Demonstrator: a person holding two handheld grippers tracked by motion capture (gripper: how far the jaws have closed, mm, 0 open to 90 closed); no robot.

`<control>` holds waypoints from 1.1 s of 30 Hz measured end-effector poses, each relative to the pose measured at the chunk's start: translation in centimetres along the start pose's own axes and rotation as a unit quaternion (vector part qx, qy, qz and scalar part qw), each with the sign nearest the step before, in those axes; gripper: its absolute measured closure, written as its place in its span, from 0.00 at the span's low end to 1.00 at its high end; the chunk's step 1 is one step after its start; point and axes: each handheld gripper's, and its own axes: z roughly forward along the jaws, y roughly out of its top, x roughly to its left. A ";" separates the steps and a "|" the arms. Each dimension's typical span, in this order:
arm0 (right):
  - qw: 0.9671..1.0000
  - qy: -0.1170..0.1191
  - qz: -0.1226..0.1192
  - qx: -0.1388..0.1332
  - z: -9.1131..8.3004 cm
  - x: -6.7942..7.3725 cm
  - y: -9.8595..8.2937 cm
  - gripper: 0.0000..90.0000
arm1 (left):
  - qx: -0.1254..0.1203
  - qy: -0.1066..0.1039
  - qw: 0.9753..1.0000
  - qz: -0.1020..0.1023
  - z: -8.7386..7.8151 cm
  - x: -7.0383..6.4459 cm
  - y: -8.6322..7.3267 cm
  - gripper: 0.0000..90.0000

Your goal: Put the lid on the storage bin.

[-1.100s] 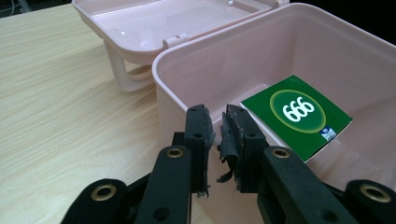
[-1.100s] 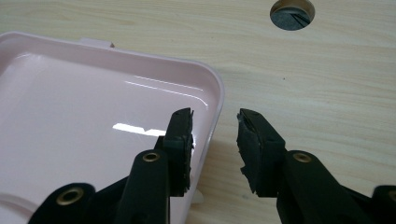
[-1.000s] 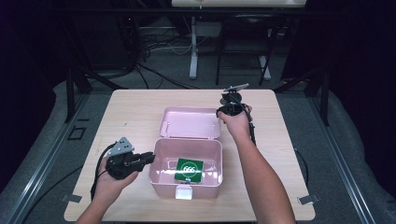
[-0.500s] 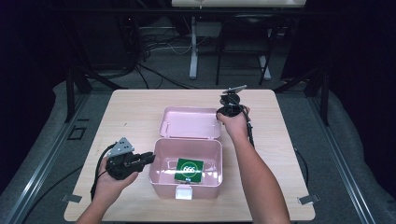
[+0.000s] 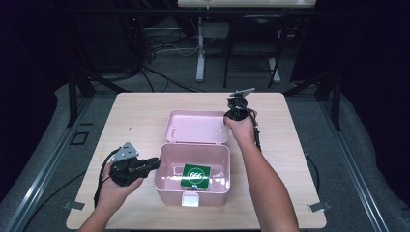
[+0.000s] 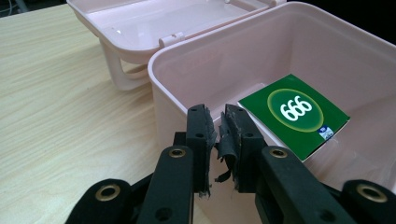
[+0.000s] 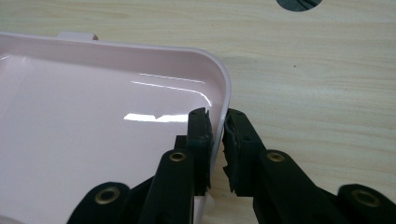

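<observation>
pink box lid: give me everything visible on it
The lid is glossy pale pink plastic, a shallow rounded-corner tray, swung fully open and lying inside-up behind the box on the wooden table. A small latch tab shows at its far edge and a pink carry handle loops beneath it in the left gripper view. The right gripper has its jaws closed on the lid's rim at the right corner, one jaw inside, one outside.

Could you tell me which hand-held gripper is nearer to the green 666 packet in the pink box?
The left. The left hand-held gripper sits at the pink box's left wall, beside the green 666 packet. The right hand-held gripper is farther off, straddling the opened lid's rim.
</observation>
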 end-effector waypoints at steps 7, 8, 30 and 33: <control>1.000 -0.008 -0.007 -0.021 -0.7 0.4 0.1 0.92 | -0.001 0.000 1.000 -0.001 0.0 0.0 0.0 0.89; 1.000 -0.008 -0.007 -0.022 -0.8 0.4 0.1 0.92 | -0.001 0.000 1.000 -0.001 0.0 0.0 0.0 0.89; 0.998 0.003 -0.018 -0.063 -4.4 1.2 0.8 0.95 | -0.001 0.002 1.000 -0.002 0.0 0.0 0.0 0.89; 0.997 -0.001 -0.029 -0.075 -4.9 1.4 0.7 0.95 | -0.002 0.001 1.000 -0.002 0.0 0.0 0.0 0.89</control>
